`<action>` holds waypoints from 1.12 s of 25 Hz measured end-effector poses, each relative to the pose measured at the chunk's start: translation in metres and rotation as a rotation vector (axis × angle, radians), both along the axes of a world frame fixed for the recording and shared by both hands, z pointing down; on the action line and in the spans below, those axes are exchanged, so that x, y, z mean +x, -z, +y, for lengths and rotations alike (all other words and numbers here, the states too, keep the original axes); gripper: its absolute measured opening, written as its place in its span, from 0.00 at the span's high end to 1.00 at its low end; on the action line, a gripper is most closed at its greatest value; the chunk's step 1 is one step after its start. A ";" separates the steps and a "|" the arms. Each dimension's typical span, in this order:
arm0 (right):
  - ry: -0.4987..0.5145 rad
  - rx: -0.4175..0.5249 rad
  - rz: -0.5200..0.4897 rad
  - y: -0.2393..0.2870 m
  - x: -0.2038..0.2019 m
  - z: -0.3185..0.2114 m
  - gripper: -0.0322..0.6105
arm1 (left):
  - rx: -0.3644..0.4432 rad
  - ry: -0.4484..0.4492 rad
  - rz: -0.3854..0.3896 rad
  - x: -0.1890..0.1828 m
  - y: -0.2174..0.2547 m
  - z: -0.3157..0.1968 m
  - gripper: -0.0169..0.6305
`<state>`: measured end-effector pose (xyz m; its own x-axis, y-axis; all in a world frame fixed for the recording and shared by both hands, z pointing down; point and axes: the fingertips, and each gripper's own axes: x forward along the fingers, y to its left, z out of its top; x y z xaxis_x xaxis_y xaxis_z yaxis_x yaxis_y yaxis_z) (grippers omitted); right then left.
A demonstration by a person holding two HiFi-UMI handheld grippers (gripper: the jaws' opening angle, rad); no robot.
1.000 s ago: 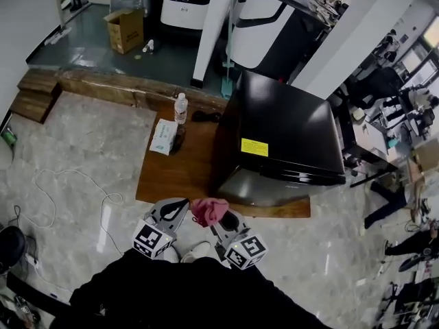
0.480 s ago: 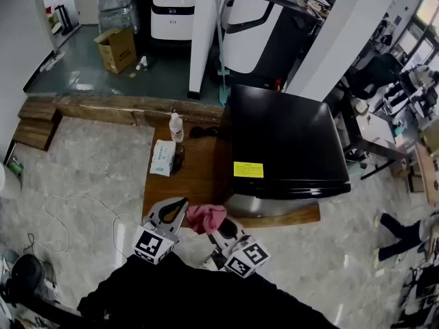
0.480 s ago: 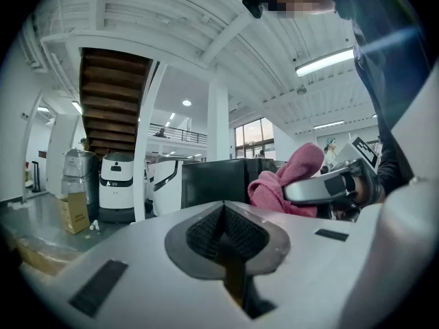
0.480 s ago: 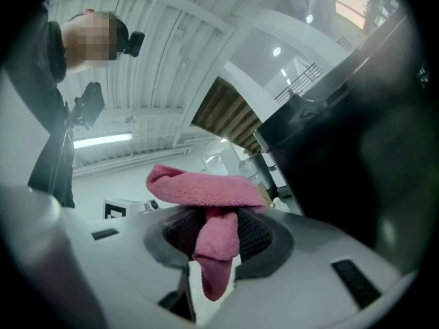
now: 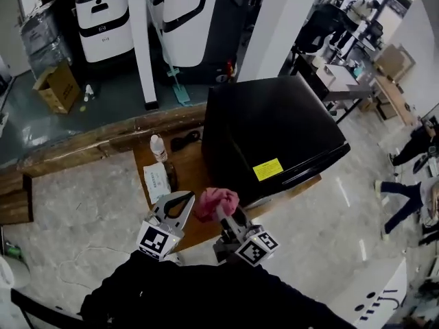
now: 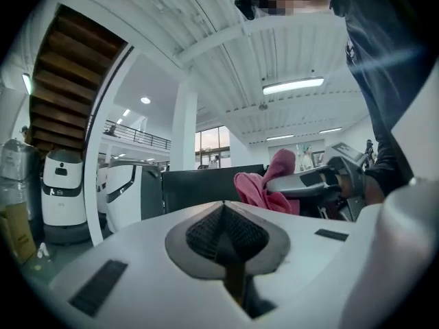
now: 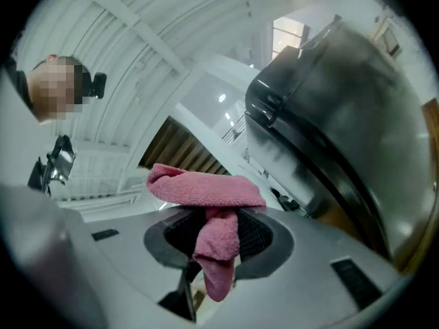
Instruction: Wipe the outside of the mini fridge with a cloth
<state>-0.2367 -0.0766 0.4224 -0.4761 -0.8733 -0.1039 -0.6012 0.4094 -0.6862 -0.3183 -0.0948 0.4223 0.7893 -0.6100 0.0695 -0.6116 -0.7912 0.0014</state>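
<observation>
One cloth (pink, crumpled) — clamped in right tongs | left tongs together

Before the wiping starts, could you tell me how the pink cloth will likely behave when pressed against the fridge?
Probably floppy: the pink cloth droops in folds from the shut right claw. Likely light, since that one pinch holds it. It may bunch when dragged over the mini fridge, as most hangs loose.
</observation>
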 end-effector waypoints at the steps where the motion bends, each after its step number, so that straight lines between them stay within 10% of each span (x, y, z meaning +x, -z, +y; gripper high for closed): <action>1: -0.042 -0.004 -0.035 0.008 -0.005 -0.010 0.76 | 0.004 -0.026 0.002 -0.009 0.006 -0.009 0.96; 17: -0.482 -0.050 -0.641 0.039 0.060 -0.061 0.75 | 0.134 -0.306 0.074 0.027 0.094 -0.066 0.96; 28: -0.573 -0.173 -0.711 -0.062 0.066 -0.062 0.75 | 0.011 -0.399 0.002 0.057 0.027 -0.063 0.96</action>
<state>-0.1703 -0.1388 0.4841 0.1585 -0.9860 -0.0523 -0.0946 0.0376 -0.9948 -0.2613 -0.1580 0.3956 0.9645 -0.2565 0.0629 -0.2565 -0.9665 -0.0078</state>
